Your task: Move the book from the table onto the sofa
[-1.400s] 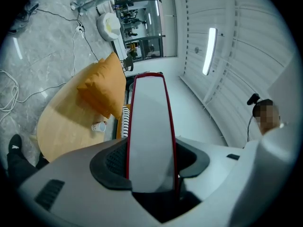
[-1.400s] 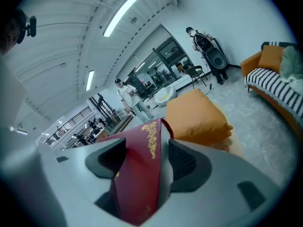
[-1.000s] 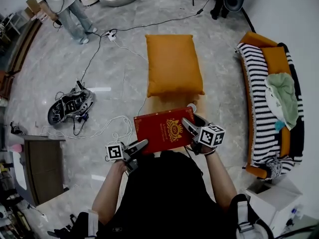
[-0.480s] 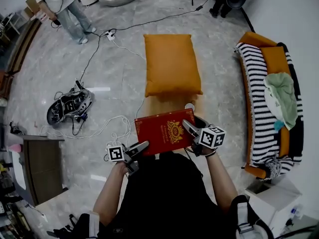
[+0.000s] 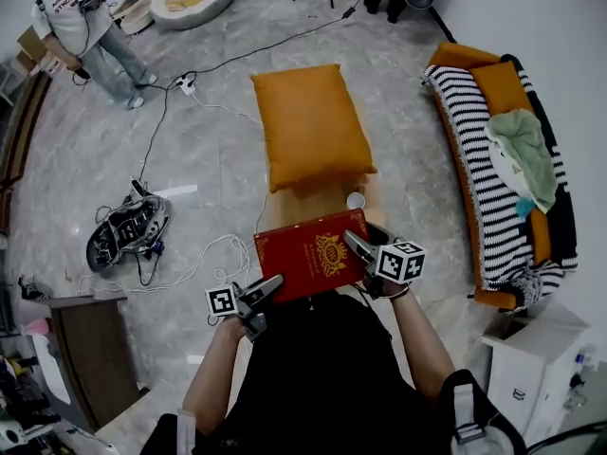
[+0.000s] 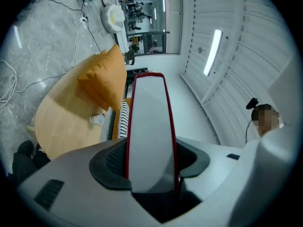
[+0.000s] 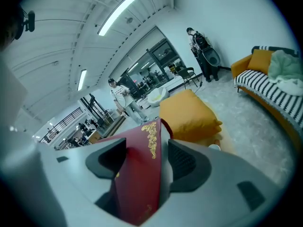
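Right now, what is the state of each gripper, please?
Left gripper: closed on the red book, at its near left corner.
Right gripper: closed on the same book, at its right edge.

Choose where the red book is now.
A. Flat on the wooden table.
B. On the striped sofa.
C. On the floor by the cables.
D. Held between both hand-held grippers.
D: the left hand-held gripper and the right hand-held gripper each clamp an edge of the red book.
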`<state>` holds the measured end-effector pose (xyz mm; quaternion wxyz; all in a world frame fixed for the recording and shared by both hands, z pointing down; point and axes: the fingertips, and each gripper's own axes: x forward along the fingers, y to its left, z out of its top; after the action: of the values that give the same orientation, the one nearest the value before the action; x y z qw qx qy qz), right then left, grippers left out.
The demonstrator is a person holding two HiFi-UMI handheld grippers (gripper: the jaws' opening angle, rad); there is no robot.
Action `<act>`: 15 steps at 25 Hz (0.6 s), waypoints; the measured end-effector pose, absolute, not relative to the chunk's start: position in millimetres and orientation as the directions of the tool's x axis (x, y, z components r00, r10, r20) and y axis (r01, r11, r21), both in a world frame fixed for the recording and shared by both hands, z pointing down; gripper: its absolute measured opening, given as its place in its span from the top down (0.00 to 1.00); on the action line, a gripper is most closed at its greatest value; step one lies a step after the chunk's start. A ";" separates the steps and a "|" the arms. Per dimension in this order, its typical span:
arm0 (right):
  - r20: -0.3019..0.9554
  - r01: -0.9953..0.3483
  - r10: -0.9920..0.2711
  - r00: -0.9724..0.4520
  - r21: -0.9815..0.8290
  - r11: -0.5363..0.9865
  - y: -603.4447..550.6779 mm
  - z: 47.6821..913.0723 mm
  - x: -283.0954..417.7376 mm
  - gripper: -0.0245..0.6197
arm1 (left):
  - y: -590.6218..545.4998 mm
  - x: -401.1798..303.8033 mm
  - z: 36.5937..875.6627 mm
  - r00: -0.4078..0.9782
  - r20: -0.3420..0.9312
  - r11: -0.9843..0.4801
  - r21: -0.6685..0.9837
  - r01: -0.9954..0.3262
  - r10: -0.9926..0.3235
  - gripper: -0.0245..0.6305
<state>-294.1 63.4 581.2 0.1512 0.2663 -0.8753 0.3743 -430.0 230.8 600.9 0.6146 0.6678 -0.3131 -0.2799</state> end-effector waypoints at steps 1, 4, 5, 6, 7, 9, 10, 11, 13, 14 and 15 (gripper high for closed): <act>0.465 -0.588 -0.364 -0.807 -0.574 0.570 67.3 580.1 -295.6 0.52 | 232.8 -434.3 601.0 0.657 0.008 -0.053 0.996 -0.073 -0.754 0.59; 0.464 -0.608 -0.393 -0.794 -0.572 0.551 75.3 577.6 -297.7 0.52 | 234.4 -442.9 598.3 0.690 -0.014 -0.078 0.995 -0.062 -0.724 0.59; 0.464 -0.616 -0.406 -0.787 -0.569 0.545 77.2 576.0 -297.3 0.52 | 234.1 -444.3 597.5 0.702 -0.020 -0.084 0.995 -0.056 -0.712 0.59; 0.465 -0.626 -0.420 -0.779 -0.565 0.537 79.4 574.2 -296.1 0.52 | 234.0 -445.3 597.1 0.716 -0.026 -0.087 0.995 -0.048 -0.698 0.59; 0.466 -0.638 -0.435 -0.770 -0.562 0.527 82.1 572.7 -293.8 0.52 | 234.3 -445.5 597.2 0.729 -0.031 -0.087 0.995 -0.039 -0.684 0.59; 0.468 -0.661 -0.467 -0.750 -0.561 0.499 88.8 571.8 -285.3 0.52 | 235.1 -443.5 599.2 0.757 -0.035 -0.083 0.996 -0.025 -0.653 0.59; 0.470 -0.672 -0.483 -0.739 -0.561 0.483 92.0 572.1 -279.0 0.52 | 234.3 -441.0 600.6 0.772 -0.036 -0.083 0.996 -0.022 -0.635 0.59; 0.473 -0.684 -0.498 -0.727 -0.560 0.467 94.8 572.8 -271.4 0.52 | 232.5 -437.2 601.6 0.787 -0.037 -0.084 0.996 -0.019 -0.615 0.59; 0.480 -0.710 -0.529 -0.699 -0.555 0.434 101.0 574.3 -254.1 0.52 | 228.1 -427.0 601.5 0.818 -0.042 -0.084 0.996 -0.008 -0.573 0.59; 0.484 -0.722 -0.545 -0.685 -0.553 0.416 105.0 575.0 -245.4 0.53 | 226.5 -421.8 601.0 0.834 -0.044 -0.085 0.996 -0.003 -0.550 0.59; 0.486 -0.734 -0.562 -0.669 -0.551 0.397 109.0 575.3 -236.8 0.53 | 224.9 -416.6 600.7 0.849 -0.047 -0.087 0.996 0.001 -0.527 0.59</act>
<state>-236.8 109.0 575.3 0.1117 0.3912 -0.8283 0.3852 -416.6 224.9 600.7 0.6497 0.7088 -0.1855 -0.2029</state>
